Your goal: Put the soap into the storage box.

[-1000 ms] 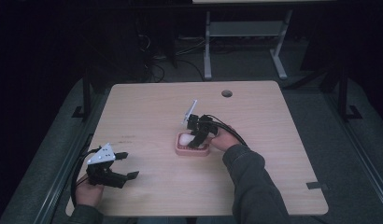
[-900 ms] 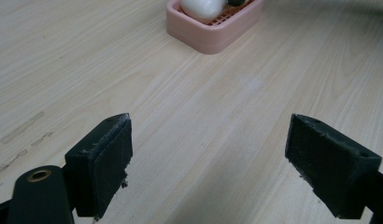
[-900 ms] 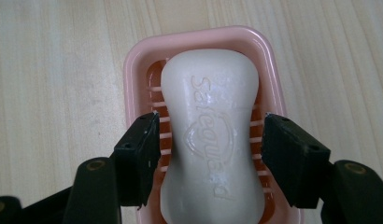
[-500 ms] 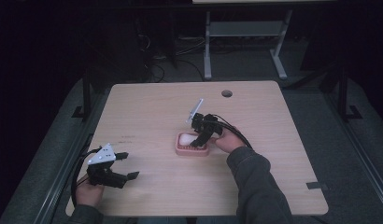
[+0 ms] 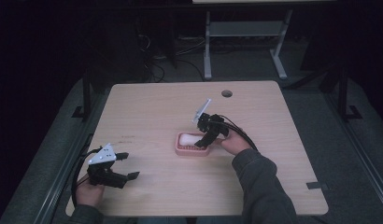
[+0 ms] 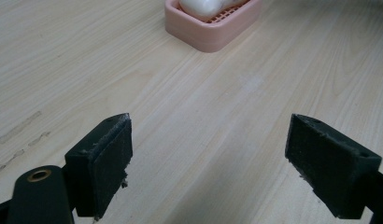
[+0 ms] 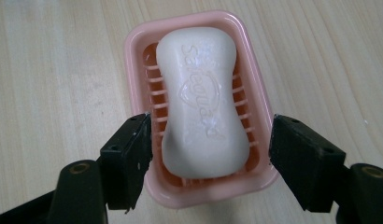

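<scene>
Two grippers over the table (image 5: pixel 147 107): the right gripper (image 7: pixel 208 154) has just been opening, jaws spread astride the soap (image 7: pixel 201 100) in its dish (image 7: pixel 133 51); the left gripper (image 6: pixel 210 163) gapes, empty, well apart.

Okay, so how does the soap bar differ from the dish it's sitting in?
The soap bar is white and solid with a pinched waist and raised lettering; the soap dish is pink, a rounded rectangle with a slatted floor. The bar is smaller and lies inside the dish, which rests on the table. Both lie lengthwise the same way.
</scene>
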Motion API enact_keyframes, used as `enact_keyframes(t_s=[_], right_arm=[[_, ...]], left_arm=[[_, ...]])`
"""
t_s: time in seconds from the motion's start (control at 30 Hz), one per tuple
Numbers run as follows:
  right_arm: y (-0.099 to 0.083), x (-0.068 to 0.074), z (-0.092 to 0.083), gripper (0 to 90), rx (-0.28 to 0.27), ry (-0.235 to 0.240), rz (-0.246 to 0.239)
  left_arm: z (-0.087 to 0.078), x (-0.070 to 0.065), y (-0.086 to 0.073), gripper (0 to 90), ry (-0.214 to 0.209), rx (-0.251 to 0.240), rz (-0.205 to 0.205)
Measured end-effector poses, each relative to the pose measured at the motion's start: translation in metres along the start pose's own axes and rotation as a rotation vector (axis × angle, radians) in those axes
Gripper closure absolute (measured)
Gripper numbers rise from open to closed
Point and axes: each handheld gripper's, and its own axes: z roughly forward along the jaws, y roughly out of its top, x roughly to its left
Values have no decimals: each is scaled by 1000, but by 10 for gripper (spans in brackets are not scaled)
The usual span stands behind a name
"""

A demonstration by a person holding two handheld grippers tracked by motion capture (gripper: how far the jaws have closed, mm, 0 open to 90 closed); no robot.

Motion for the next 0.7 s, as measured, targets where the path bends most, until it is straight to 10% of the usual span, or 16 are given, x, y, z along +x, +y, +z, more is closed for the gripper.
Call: enact_keyframes(t_s=[0.7], right_arm=[[-16,7,-20,280,-24,-25,9]], left_arm=[[1,-1,0,148,-2,6,4]])
